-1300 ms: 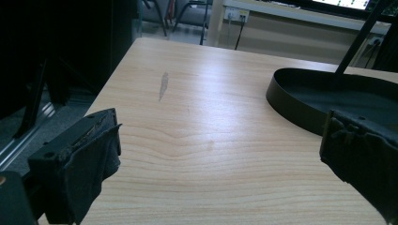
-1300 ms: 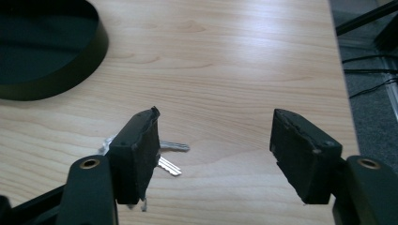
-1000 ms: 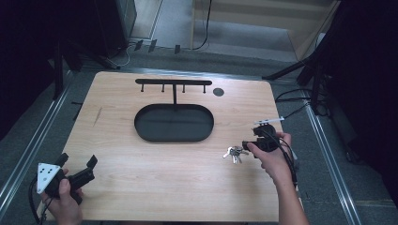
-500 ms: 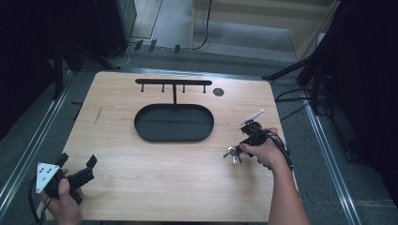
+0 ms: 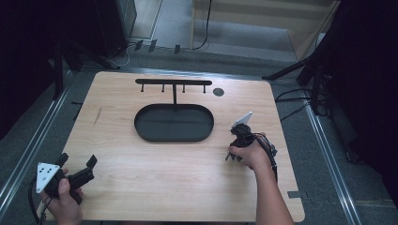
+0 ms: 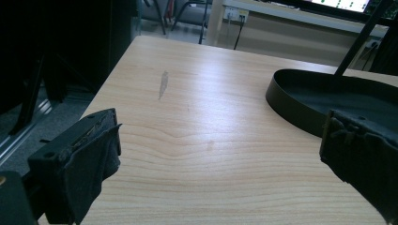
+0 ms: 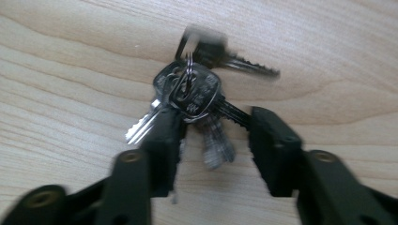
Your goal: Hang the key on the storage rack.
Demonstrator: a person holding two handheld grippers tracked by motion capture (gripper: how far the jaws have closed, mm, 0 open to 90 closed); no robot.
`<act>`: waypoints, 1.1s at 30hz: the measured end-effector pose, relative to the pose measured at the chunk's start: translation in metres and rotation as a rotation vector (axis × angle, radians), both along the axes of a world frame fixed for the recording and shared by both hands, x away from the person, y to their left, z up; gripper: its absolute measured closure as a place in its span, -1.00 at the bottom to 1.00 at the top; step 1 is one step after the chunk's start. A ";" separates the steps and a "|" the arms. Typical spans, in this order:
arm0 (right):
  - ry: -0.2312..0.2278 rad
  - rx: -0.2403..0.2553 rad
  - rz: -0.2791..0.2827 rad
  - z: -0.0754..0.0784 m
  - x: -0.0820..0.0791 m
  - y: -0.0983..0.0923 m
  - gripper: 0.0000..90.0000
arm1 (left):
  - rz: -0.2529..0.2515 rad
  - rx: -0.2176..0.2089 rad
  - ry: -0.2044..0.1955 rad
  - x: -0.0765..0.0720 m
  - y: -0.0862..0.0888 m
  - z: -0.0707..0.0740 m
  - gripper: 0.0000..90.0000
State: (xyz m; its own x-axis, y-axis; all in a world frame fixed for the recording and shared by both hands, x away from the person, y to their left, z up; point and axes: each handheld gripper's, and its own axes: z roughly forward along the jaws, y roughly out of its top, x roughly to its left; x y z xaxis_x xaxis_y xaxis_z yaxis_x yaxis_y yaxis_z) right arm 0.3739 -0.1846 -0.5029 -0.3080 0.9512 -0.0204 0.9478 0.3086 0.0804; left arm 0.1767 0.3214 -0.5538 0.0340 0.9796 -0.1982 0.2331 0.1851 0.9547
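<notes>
The bunch of keys [image 7: 195, 93] lies flat on the tabletop [image 5: 155, 164] at its right side, fanned out from its ring, with several blades pointing in between the part-open jaws of the right gripper [image 7: 213, 145], which straddle them without yet clamping. The left gripper [image 5: 75, 173] hovers with jaws wide and empty at the near left corner, well apart. A dark oval tray [image 5: 173, 123] with a hook rack [image 5: 173, 83] stands at the far middle.

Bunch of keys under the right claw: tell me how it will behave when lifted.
The bunch of keys would likely go floppy: several loose keys hang off one small ring, so they should swing and fan. Being flat metal lying on the wooden table, the blades may slip between the pads. The right claw is open astride them; gripping near the ring probably holds better.
</notes>
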 end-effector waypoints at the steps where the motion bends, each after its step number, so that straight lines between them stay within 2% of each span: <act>1: -0.009 -0.013 0.002 0.001 -0.001 0.002 0.51 | 0.001 0.000 0.000 0.000 0.000 0.000 -1.00; 2: -0.023 -0.053 0.017 0.001 -0.002 0.003 0.80 | -0.001 0.000 0.001 0.000 0.000 0.000 -1.00; 3: -0.027 -0.056 0.019 0.001 -0.001 0.003 0.92 | -0.001 0.000 0.000 0.000 0.000 0.000 -1.00; 5: -0.026 -0.026 0.022 0.002 -0.001 0.000 1.00 | -0.002 -0.001 0.001 0.000 0.000 0.000 -1.00; 7: -0.021 0.019 0.015 0.005 0.000 -0.004 1.00 | -0.002 -0.006 -0.001 0.000 0.001 0.000 -1.00; 10: -0.036 0.037 0.017 0.013 0.001 -0.011 1.00 | -0.001 -0.007 -0.002 0.000 0.001 0.000 -1.00; 12: -0.064 0.049 0.037 0.019 0.001 -0.013 1.00 | -0.001 -0.007 -0.001 0.000 0.001 0.000 -1.00; 14: -0.070 0.103 0.033 0.024 0.002 -0.016 0.96 | -0.001 -0.007 -0.002 0.000 0.001 0.000 -1.00; 15: -0.065 0.114 0.032 0.024 0.003 -0.016 0.76 | -0.001 -0.006 -0.002 0.000 0.001 0.000 -1.00; 16: -0.060 0.134 0.057 0.023 0.003 -0.016 0.39 | -0.001 -0.006 -0.002 0.000 0.000 0.000 -1.00; 17: -0.056 0.126 0.096 0.021 0.003 -0.014 0.14 | -0.001 -0.005 -0.002 0.000 0.000 0.000 -1.00; 18: -0.043 0.104 0.117 0.018 0.003 -0.011 0.06 | -0.001 -0.004 -0.002 0.000 0.000 0.000 -1.00; 19: -0.033 0.092 0.127 0.014 0.003 -0.010 -0.11 | -0.001 -0.004 -0.001 0.000 0.000 0.000 -1.00; 20: -0.031 0.087 0.123 0.013 0.004 -0.009 -0.22 | 0.000 -0.004 -0.001 0.000 0.000 0.000 -1.00; 21: -0.028 0.090 0.091 0.011 0.005 -0.009 -0.26 | 0.000 -0.003 0.000 0.000 0.000 0.000 -1.00; 23: -0.023 0.140 0.024 0.009 0.008 -0.009 -0.39 | -0.001 -0.001 0.001 0.000 0.000 0.000 -1.00; 25: -0.030 0.156 -0.034 0.008 0.010 -0.007 -0.39 | -0.001 -0.001 0.001 0.000 0.000 0.000 -1.00; 29: -0.019 0.080 -0.070 -0.002 0.010 0.001 -0.40 | -0.002 -0.001 0.001 0.000 0.000 0.000 -1.00; 30: -0.029 0.054 -0.077 -0.004 0.010 0.003 -0.38 | -0.003 -0.001 0.001 0.000 0.000 0.000 -1.00; 33: -0.068 -0.027 -0.081 -0.004 0.008 0.007 -0.09 | -0.003 -0.004 0.000 0.000 0.000 0.000 -1.00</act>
State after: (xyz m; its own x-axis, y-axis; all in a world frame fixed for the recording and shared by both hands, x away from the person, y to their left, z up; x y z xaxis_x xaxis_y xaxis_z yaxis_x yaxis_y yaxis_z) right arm 0.3819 -0.1776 -0.5073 -0.2273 0.9717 -0.0642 0.9624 0.2342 0.1378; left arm 0.1766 0.3215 -0.5538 0.0365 0.9788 -0.2017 0.2334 0.1879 0.9541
